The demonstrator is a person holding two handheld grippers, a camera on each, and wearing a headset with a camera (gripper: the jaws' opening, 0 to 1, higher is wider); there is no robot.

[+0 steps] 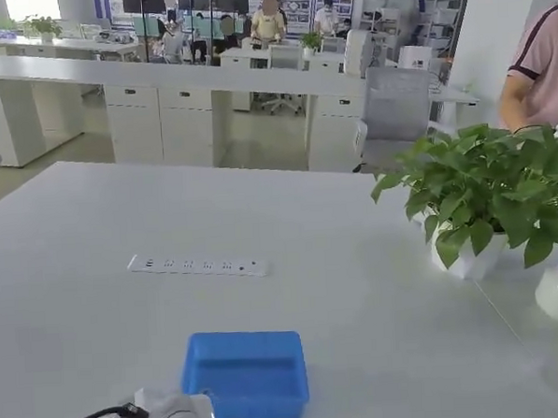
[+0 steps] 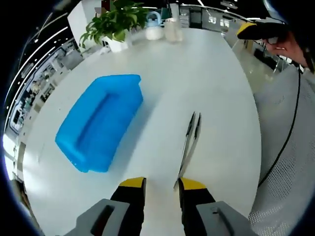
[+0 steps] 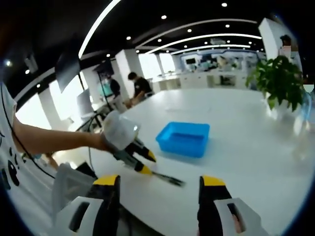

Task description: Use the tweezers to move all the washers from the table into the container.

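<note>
Our left gripper [image 2: 161, 183] stands part open, jaws straddling the near end of the tweezers [image 2: 189, 140], which point to twelve o'clock across the table [image 2: 216, 73], set, we judge, for pickup; contact is unclear. The blue container [image 2: 98, 120] sits at ten o'clock, close for short transfers. Our right gripper [image 3: 160, 179] gapes wide, empty.

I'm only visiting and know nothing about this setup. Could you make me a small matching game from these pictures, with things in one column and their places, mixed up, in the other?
Things:
1. blue rectangular plastic container
2. thin metal tweezers
3. leafy green plant in a white pot
4. long white power strip

Places:
A. on the right side of the white table in the head view
B. at the tips of the left claw
C. flat on the table, beyond the container
D. by the table's near edge in the head view

Pairs: 1-D, 2-B, 3-A, 4-C.
</note>
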